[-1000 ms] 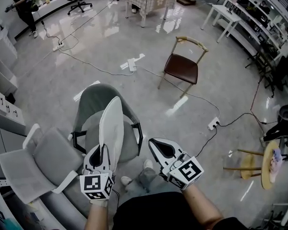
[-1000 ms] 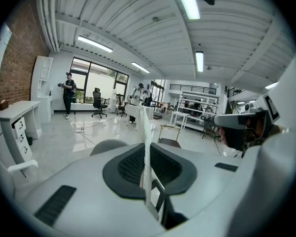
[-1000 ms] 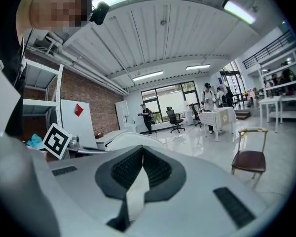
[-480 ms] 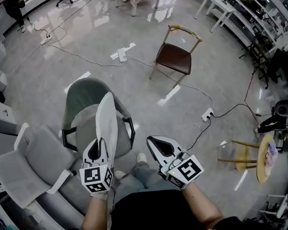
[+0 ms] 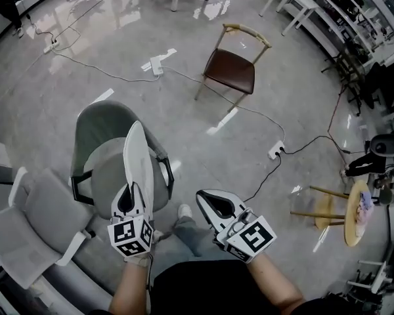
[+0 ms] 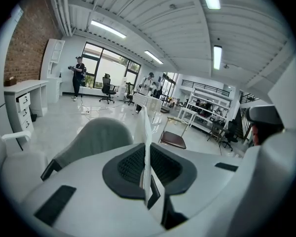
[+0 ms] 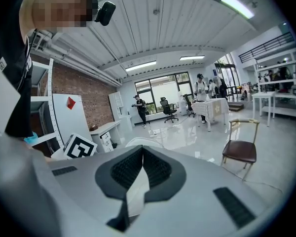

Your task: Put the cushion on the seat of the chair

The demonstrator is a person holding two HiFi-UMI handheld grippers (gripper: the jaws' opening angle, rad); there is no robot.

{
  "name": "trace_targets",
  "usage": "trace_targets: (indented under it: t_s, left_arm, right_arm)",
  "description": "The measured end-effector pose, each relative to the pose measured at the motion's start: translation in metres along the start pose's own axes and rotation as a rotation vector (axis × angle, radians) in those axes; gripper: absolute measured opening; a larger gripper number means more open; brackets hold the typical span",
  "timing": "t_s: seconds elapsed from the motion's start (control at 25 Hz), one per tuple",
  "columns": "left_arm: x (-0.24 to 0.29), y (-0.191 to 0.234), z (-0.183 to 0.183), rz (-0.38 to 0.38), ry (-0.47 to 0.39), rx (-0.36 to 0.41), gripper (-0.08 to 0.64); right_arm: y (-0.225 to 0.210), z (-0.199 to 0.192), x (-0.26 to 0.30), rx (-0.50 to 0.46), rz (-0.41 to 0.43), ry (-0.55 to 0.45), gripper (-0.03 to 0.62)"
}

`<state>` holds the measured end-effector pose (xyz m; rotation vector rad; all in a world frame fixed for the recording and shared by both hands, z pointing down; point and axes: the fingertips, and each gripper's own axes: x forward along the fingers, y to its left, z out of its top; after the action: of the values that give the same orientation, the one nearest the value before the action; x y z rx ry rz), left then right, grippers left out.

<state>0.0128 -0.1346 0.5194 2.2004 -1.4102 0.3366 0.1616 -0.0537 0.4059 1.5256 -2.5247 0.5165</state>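
Observation:
A flat white cushion (image 5: 139,163) stands on edge above the seat of a grey armchair (image 5: 92,128). My left gripper (image 5: 132,190) is shut on the cushion's near edge. In the left gripper view the cushion (image 6: 146,132) rises as a thin sheet from between the jaws, with the grey armchair (image 6: 96,135) behind it. My right gripper (image 5: 207,197) hangs to the right of the chair over the floor. Its jaws meet at the tip with nothing between them, as the right gripper (image 7: 142,152) also shows in its own view.
A brown-seated wooden chair (image 5: 231,71) stands further off. A pale grey armchair (image 5: 34,220) is close at the left. A power strip with cables (image 5: 276,151) lies on the floor, and a wooden stool (image 5: 353,210) is at the right. People stand far off near the windows.
The left gripper has sunk with the cushion toward the grey armchair's seat. The right gripper has come down slightly. Both stay shut.

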Motion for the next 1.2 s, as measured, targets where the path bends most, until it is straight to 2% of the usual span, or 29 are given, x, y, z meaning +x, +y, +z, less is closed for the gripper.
trace_targets:
  t_s: [0.24, 0.44, 0.6, 0.76, 1.2]
  left_arm:
    - [0.024, -0.012, -0.008, 0.020, -0.021, -0.094, 0.038]
    - [0.040, -0.019, -0.012, 0.035, -0.042, -0.109, 0.040]
    - [0.052, -0.015, -0.025, 0.051, -0.037, -0.136, 0.040]
    - [0.057, -0.008, -0.036, 0.063, -0.037, -0.171, 0.040]
    - [0.068, 0.018, -0.065, 0.082, 0.013, -0.164, 0.040]
  right_arm:
    - [-0.016, -0.009, -0.004, 0.017, -0.008, 0.009, 0.011]
    - [-0.026, -0.010, -0.005, 0.024, -0.008, 0.004, 0.011]
    - [-0.033, -0.023, -0.006, 0.009, -0.017, 0.073, 0.011]
    - [-0.034, -0.028, -0.006, 0.007, -0.013, 0.092, 0.011]
    - [-0.028, -0.031, 0.003, -0.003, 0.006, 0.111, 0.011]
